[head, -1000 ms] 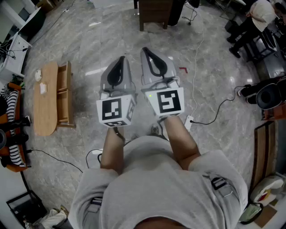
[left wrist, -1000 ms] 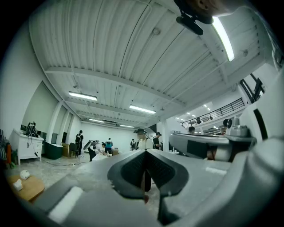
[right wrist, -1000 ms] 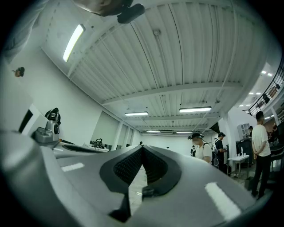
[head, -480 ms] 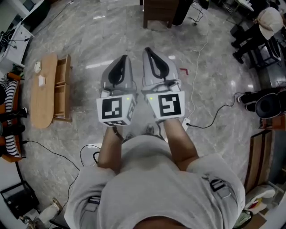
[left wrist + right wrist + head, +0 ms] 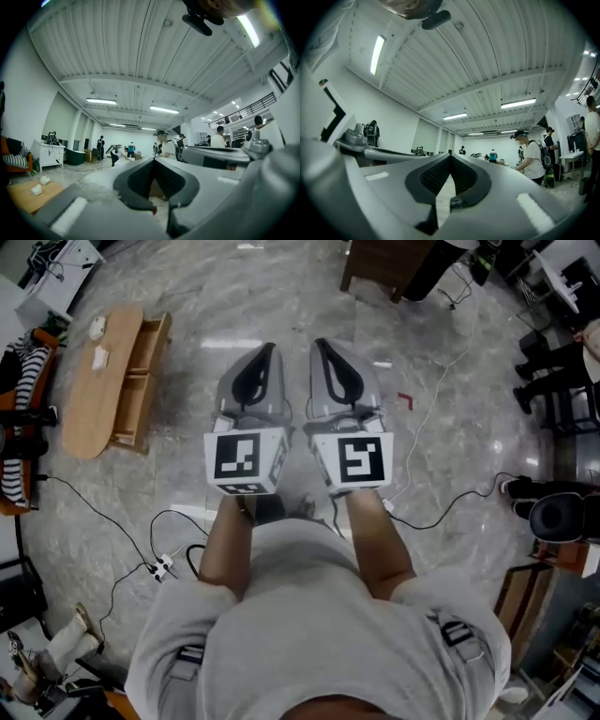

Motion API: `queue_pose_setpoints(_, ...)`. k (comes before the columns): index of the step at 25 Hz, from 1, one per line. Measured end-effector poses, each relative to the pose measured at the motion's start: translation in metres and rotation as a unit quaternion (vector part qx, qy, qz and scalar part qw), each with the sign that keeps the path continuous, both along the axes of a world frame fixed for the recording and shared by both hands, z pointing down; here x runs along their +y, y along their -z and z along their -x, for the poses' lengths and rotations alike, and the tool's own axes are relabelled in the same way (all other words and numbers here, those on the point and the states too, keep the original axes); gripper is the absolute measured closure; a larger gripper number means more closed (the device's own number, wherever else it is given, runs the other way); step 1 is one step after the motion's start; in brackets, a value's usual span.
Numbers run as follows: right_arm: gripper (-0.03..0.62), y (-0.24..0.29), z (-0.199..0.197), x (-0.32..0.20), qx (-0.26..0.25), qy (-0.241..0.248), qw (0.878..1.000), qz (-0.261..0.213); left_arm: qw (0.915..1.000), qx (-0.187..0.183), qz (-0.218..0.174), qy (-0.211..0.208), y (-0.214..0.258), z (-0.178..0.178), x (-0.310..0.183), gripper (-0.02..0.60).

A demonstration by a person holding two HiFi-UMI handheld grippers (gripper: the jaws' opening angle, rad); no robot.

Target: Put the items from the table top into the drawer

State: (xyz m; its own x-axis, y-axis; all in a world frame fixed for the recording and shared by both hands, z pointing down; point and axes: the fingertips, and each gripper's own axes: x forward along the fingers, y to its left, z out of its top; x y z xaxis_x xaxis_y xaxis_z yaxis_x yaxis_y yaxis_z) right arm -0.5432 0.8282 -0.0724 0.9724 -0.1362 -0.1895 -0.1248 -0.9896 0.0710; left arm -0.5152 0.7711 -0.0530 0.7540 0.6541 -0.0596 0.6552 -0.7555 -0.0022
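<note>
A low oval wooden table (image 5: 94, 399) stands on the marble floor at the upper left of the head view, its drawer unit (image 5: 148, 367) on the side nearer me. Two small white items (image 5: 97, 328) (image 5: 100, 358) lie on its top; the left gripper view shows them too (image 5: 44, 179) (image 5: 36, 190). My left gripper (image 5: 267, 351) and right gripper (image 5: 322, 343) are held side by side in front of my chest, well away from the table. Both are shut with nothing in them, the tips meeting in each gripper view (image 5: 152, 159) (image 5: 450, 156).
Cables and a power strip (image 5: 163, 567) lie on the floor at my left. A dark wooden cabinet (image 5: 380, 263) stands ahead, a striped cloth on an orange seat (image 5: 21, 418) beyond the table. Several people (image 5: 164, 143) stand far across the hall.
In the head view the table has slid up and to the right, and the room has rotated. Both grippers stay shut and side by side.
</note>
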Motion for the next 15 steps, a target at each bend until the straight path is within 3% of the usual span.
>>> queue_pose_setpoints(4,0.587,-0.008,-0.048,-0.025,-0.008,0.029,1.000,-0.004,0.9994,-0.002,-0.005,0.035,-0.010,-0.044,-0.032,0.561)
queue_pose_setpoints(8,0.588,-0.023,-0.100,-0.065,-0.023,0.062,0.998,0.007,0.9963,-0.023,0.017,0.081,-0.024,-0.093,-0.078,0.561)
queue_pose_setpoints(15,0.588,-0.020,-0.227,-0.144,-0.018,0.106,0.994,0.010,0.9917,-0.031,0.032,0.121,-0.031,-0.215,-0.161,0.561)
